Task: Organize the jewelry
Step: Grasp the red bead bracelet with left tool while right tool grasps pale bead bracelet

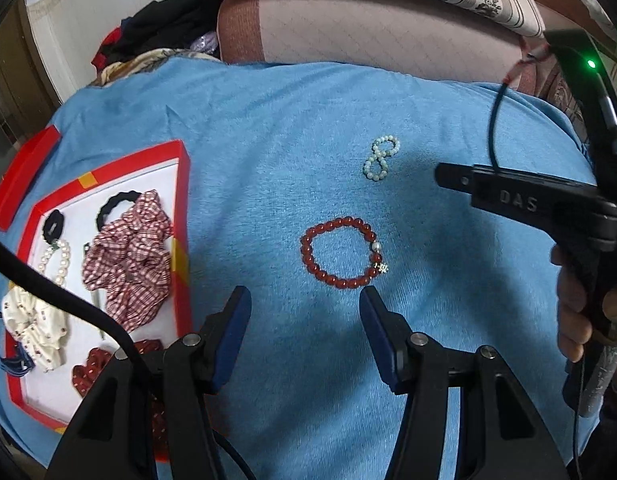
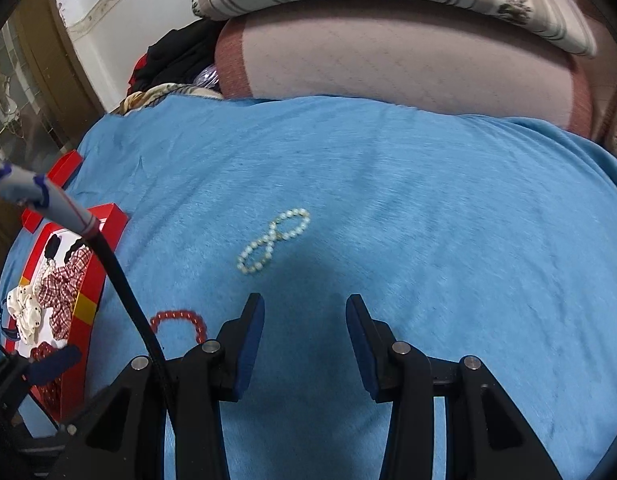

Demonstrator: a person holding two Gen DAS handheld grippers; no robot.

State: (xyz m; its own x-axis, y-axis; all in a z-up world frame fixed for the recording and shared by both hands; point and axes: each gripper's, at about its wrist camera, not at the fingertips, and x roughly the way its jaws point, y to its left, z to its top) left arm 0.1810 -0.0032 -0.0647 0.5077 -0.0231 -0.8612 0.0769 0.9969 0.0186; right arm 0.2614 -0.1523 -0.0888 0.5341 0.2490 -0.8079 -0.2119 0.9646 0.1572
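Red round-bead bracelet lies mid-frame on blue fleece blanket, just ahead of the released left gripper; right gripper also gapes, empty.

A blue blanket bears a red bracelet, a pearl bracelet (twisted) and a red tray.

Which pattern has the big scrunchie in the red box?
The scrunchie has a red-and-white check pattern. It shows best in the left wrist view.

Right wrist view, lower left: red bead bracelet partly hidden behind cable and claw arm.
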